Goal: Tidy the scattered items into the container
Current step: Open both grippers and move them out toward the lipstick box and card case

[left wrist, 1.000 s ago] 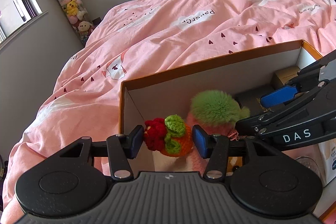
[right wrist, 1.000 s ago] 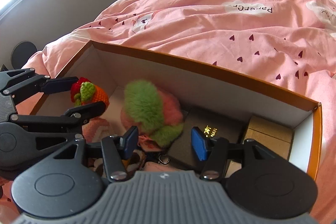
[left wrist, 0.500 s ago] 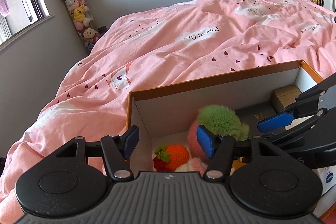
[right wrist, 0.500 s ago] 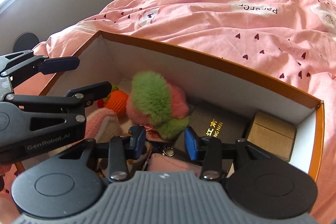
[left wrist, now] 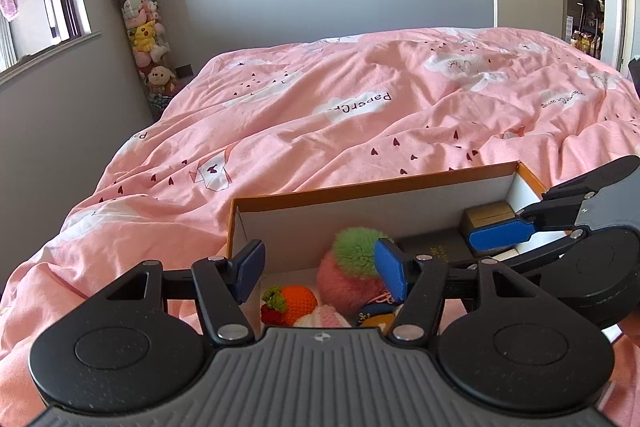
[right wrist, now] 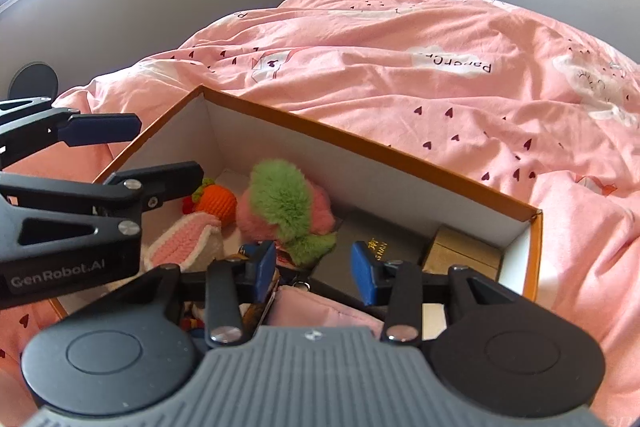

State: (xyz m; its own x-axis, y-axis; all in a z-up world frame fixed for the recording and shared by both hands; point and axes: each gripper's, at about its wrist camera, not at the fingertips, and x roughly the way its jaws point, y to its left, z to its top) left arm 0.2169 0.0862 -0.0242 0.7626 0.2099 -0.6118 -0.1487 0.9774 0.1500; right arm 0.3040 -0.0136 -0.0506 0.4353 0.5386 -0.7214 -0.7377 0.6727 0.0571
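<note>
Here both empty tools [left wrist: 320,270] [right wrist: 314,269] gape over the cardboard box [right wrist: 400,163] of crocheted, fluffy toys [right wrist: 286,205].

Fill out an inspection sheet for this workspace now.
Surface: pink duvet on a bed.
Job's things: box holds knitted carrot, pink-green plush, black case, brown carton.
Clutter: nothing seen on the duvet.
Grippers: left gripper and right gripper above the box, jaws open, empty.
Cables: nothing seen.
Surroundings: toy tower, window, door.
</note>
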